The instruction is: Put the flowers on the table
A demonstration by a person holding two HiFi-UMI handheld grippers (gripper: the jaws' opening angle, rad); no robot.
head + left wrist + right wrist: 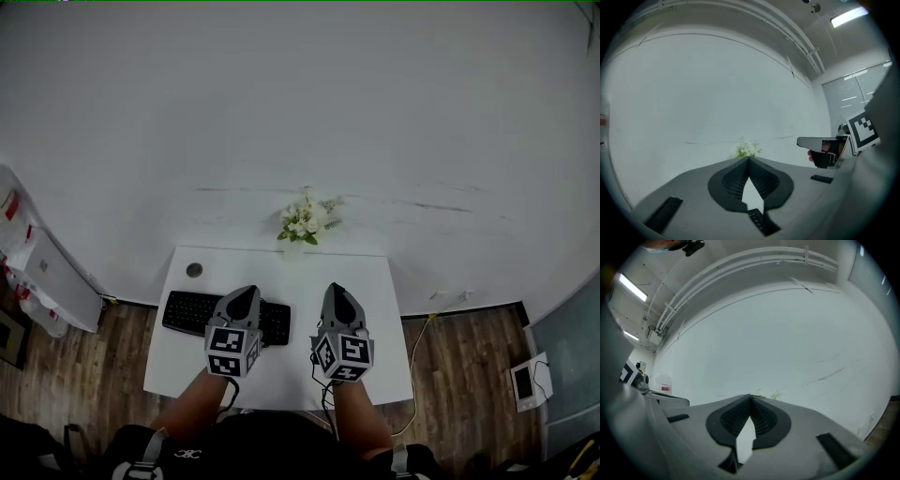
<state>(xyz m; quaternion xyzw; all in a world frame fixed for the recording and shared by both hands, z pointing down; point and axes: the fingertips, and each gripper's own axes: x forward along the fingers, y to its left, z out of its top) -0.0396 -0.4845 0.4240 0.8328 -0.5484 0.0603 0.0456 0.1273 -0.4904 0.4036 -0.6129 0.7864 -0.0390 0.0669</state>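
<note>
A small bunch of white flowers with green leaves (307, 223) stands at the far edge of the white table (361, 281), against the wall. My left gripper (246, 292) hovers over the table's near half above the keyboard, jaws shut with nothing in them. Beside it on the right, my right gripper (336, 289) is also shut and empty. In the left gripper view the flowers (747, 149) show just past the closed tips of my left gripper (749, 159). In the right gripper view only a bit of the flowers (776, 393) peeks over my right gripper (750, 397).
A black keyboard (192, 312) lies on the table's left half, with a small dark round disc (194, 270) behind it. A white cabinet (56, 281) stands on the floor at the left. A cable (422, 347) and a small device (525, 382) lie on the wooden floor at the right.
</note>
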